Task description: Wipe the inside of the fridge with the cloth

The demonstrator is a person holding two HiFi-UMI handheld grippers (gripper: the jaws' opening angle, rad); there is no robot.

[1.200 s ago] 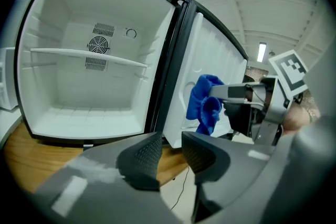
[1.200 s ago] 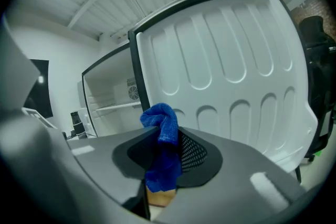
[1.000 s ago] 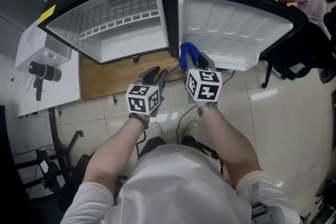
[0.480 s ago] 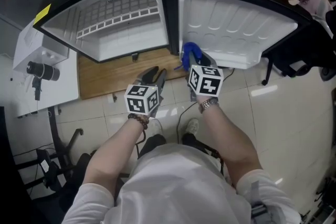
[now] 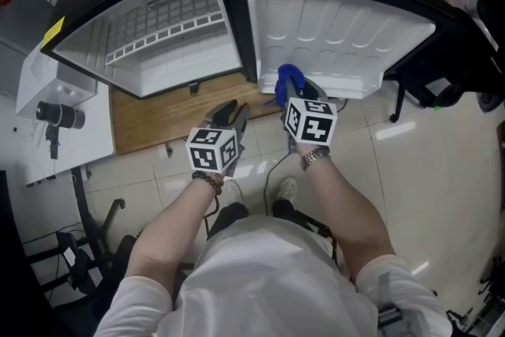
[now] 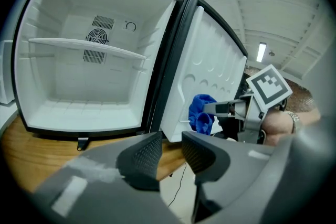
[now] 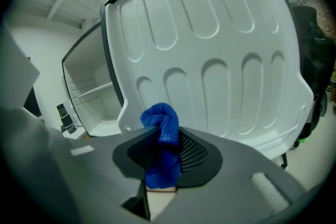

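Seen from above, a person stands before a small open fridge point(image 5: 166, 28). Its white cabinet is at eleven o'clock and its swung-out door point(image 5: 339, 35) at one o'clock. The right hand-held gripper point(image 7: 168, 150) is clamped on a bunched blue cloth point(image 7: 161, 122), which is held in the air near the door's lower edge, toward twelve o'clock, not yet inside the cabinet. The left hand-held gripper point(image 6: 170, 150) hangs at about seven o'clock from the cloth, its jaws slightly apart with nothing between them. The cloth looks soft, light and floppy. It would likely wipe best gripped at its bunched middle, leaving a loose fold free to press against the walls.
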